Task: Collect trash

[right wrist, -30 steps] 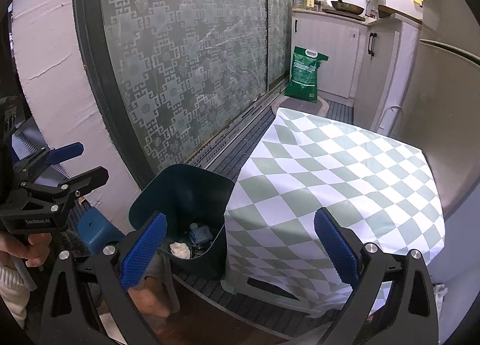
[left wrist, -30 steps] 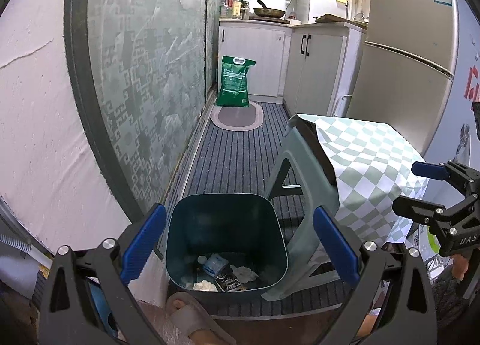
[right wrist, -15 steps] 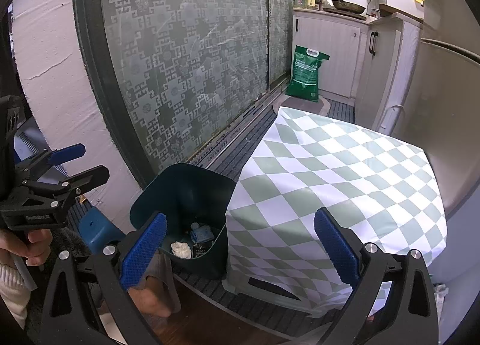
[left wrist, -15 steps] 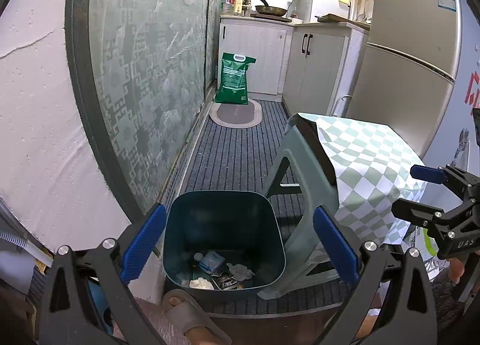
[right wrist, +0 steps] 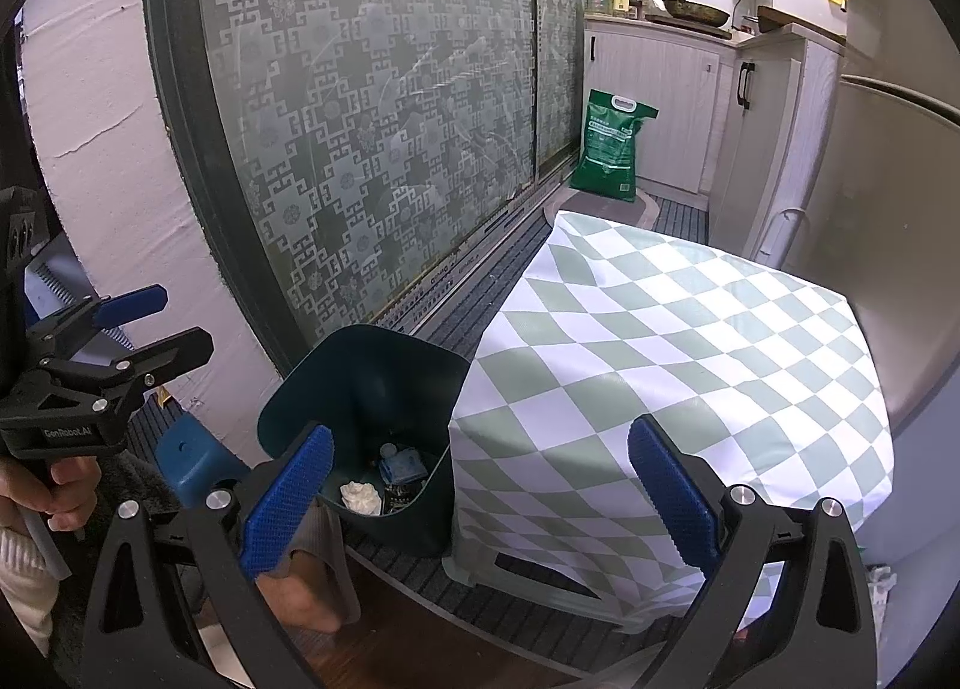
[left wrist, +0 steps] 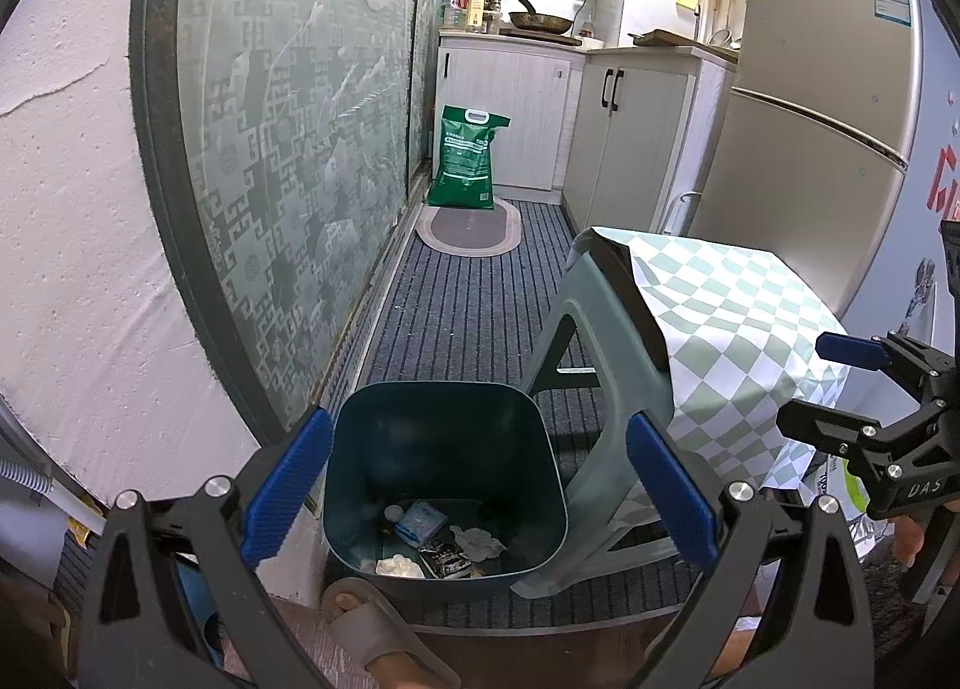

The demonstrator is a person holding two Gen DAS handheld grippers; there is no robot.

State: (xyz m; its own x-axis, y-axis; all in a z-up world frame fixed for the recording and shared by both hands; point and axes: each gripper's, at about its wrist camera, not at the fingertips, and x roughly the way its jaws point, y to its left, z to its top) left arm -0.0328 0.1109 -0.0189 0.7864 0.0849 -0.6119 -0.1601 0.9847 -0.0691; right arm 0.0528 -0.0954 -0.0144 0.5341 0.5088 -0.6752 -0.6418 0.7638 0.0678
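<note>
A dark teal trash bin (left wrist: 444,437) stands on the floor beside a stool; it also shows in the right wrist view (right wrist: 366,383). Inside lie trash pieces: a blue packet (left wrist: 421,522), white crumpled paper (left wrist: 396,566) and a dark wrapper (left wrist: 445,560). My left gripper (left wrist: 474,485) is open and empty, held above the bin's mouth. My right gripper (right wrist: 480,485) is open and empty, over the edge between the bin and the checkered cloth (right wrist: 672,353). Each gripper shows in the other's view, the left (right wrist: 102,347) and the right (left wrist: 870,389).
A plastic stool (left wrist: 594,365) under the green-and-white cloth stands right of the bin. A patterned glass sliding door (left wrist: 288,149) runs along the left. A green bag (left wrist: 469,158), cabinets (left wrist: 630,137) and a fridge (left wrist: 822,119) stand farther back. A slippered foot (left wrist: 372,623) is near the bin.
My left gripper has moved slightly back and up, so the bin sits a little lower and farther in view. The right gripper has barely moved. Both stay open.
</note>
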